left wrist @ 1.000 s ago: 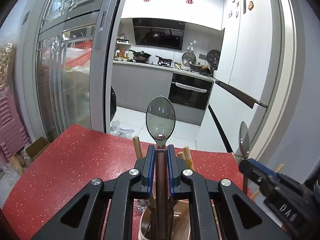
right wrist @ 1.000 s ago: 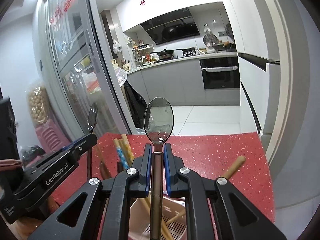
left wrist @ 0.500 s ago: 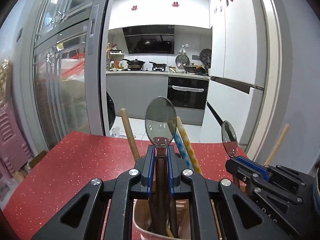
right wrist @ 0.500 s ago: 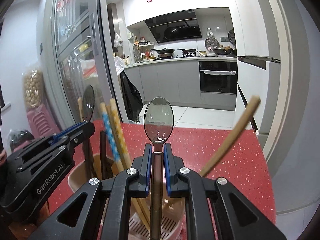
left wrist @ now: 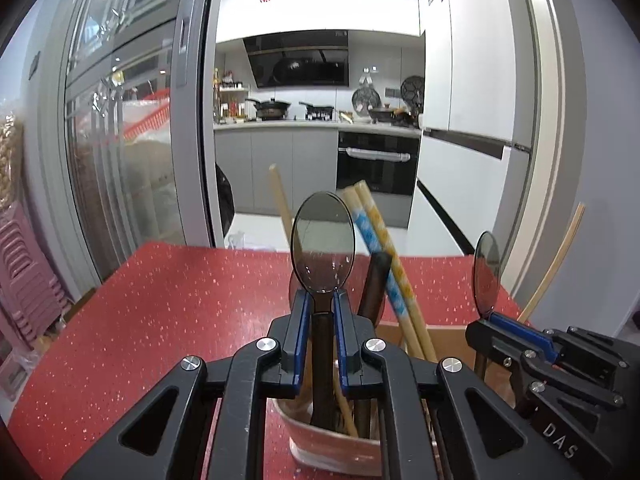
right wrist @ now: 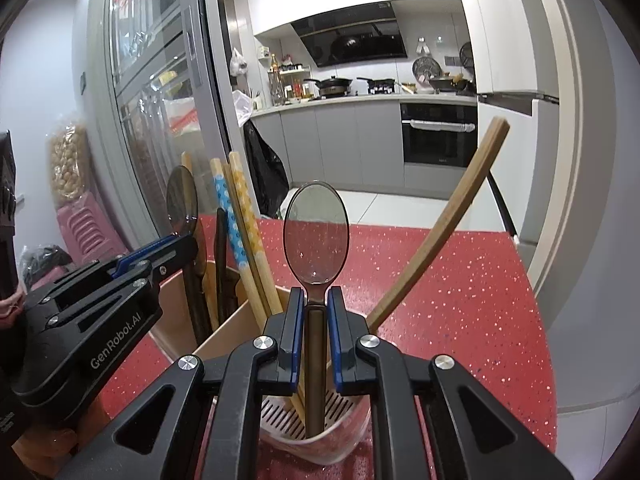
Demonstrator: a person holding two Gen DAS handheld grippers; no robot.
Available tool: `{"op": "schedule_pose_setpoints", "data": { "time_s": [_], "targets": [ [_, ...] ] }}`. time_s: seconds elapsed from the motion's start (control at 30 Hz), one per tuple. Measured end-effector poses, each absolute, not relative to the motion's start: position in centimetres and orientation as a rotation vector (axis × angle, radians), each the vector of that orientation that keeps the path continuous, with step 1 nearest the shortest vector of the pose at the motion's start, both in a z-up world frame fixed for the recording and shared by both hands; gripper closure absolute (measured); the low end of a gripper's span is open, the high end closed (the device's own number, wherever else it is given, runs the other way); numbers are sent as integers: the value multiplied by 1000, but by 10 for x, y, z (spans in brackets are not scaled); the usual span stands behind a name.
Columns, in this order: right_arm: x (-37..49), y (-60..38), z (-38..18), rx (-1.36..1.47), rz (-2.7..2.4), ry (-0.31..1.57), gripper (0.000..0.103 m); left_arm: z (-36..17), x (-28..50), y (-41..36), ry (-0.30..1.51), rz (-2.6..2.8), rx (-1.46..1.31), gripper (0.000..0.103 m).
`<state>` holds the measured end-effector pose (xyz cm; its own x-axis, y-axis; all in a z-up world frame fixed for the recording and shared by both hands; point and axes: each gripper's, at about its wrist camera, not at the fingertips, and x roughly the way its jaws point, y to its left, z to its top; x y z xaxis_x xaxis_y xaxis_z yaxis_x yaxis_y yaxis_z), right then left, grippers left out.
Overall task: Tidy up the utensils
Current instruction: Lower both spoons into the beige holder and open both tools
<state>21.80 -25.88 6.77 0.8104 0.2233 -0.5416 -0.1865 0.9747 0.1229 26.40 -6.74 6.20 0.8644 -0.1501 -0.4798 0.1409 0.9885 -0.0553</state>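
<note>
Right now each claw is clamped on a spoon held upright, bowl up. From the left wrist view, the left claw (left wrist: 320,312) pinches the neck of a dark translucent spoon (left wrist: 322,242) between its blue-lined fingers (left wrist: 301,320), and the spoon's brown handle runs straight down into a pinkish utensil holder (left wrist: 332,446) that stands on the red speckled bench (left wrist: 160,312). Just right of that spoon, in the same compartment, a pair of patterned chopsticks (left wrist: 384,256), one blue and one yellow, leans up and to the left beside a dark handle (left wrist: 374,284) and a plain wooden chopstick (left wrist: 280,200). At the right edge of this view the right claw (left wrist: 486,318) grips a second spoon (left wrist: 487,270), with a curved wooden utensil (left wrist: 560,256) behind it. From the right wrist view, the right claw (right wrist: 314,308) is closed on the second spoon (right wrist: 316,236); its handle drops into the holder's slotted compartment (right wrist: 280,412), and whether the tip touches the bottom cannot be told. A divider wall (right wrist: 236,324) separates this compartment from the one on the left, where the left claw (right wrist: 176,244) holds its spoon (right wrist: 182,200) among the patterned chopsticks (right wrist: 240,232). The curved wooden utensil (right wrist: 440,232) leans out of the holder to the right. A kitchen with oven (right wrist: 438,136) lies beyond the bench.
</note>
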Motion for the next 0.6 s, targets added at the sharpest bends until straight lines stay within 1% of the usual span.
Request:
{"op": "schedule_pose_setpoints", "data": {
  "time_s": [0.13, 0.2, 0.23, 0.3, 0.6],
  "targets": [
    [220, -260, 67, 73, 226, 616, 89, 58, 265, -65, 540, -158, -24, 66],
    [219, -261, 67, 79, 232, 626, 82, 57, 265, -64, 561, -166, -30, 66],
    [219, -260, 68, 82, 233, 628, 75, 57, 264, -63, 566, -167, -32, 66],
    [216, -262, 70, 96, 235, 623, 68, 58, 264, -62, 575, -167, -36, 66],
    [192, -268, 90, 149, 237, 590, 61, 67, 253, -55, 550, -169, -49, 65]
  ]
}}
